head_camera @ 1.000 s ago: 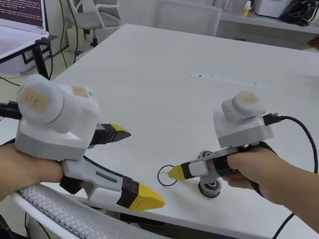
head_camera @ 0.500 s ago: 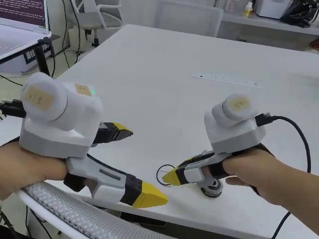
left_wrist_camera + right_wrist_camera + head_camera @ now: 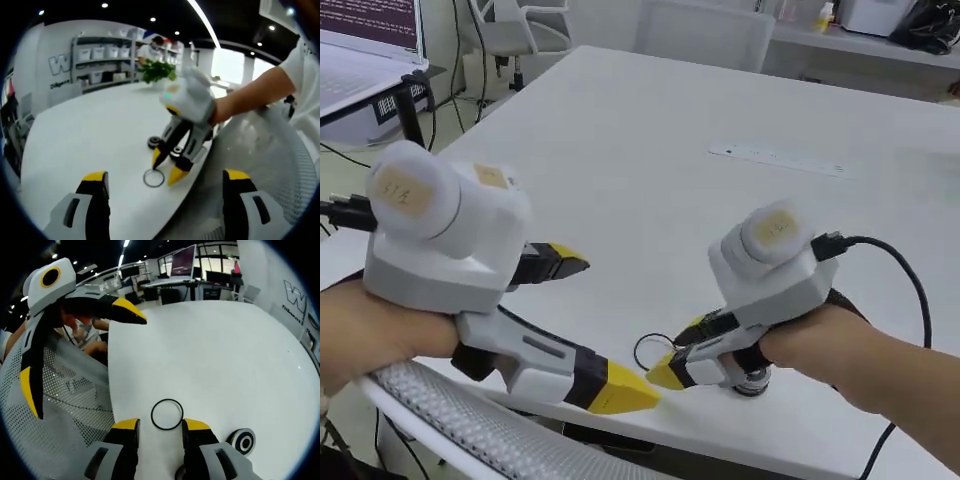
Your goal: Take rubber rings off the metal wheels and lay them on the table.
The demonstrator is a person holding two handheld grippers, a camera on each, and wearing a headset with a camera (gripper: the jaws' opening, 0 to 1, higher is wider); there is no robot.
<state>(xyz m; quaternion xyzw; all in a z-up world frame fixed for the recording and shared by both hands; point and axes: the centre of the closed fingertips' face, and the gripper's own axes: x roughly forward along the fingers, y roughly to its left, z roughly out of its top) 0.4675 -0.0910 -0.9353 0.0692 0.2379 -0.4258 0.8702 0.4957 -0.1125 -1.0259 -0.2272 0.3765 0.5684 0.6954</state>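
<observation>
At the bottom left of the head view, the mesh chair back (image 3: 440, 425) curves along the near edge of the white table (image 3: 650, 150). Just above it I hold my left gripper (image 3: 590, 325), its yellow-tipped jaws spread wide with nothing between them. The left gripper view shows the same broad gap low in the frame (image 3: 166, 176).

Toward the lower middle, the rubber ring (image 3: 636, 353) lies flat on the table close to that near edge. My right gripper (image 3: 680, 350) points down at it, jaws parted by a narrow gap and pinching nothing. In the right gripper view the ring (image 3: 151, 414) sits just ahead of the two tips (image 3: 161, 424), centred on the gap. In the left gripper view the right gripper (image 3: 165, 167) angles in over the ring (image 3: 144, 178). I cannot tell whether the tips touch it.

A metal wheel (image 3: 752, 382) stands on the table under my right hand (image 3: 820, 345), at lower right in the right gripper view (image 3: 243, 441).

Farther up the table, at centre right, lies a pale ruler (image 3: 775, 158). A lit screen (image 3: 370, 20) fills the upper left corner.
</observation>
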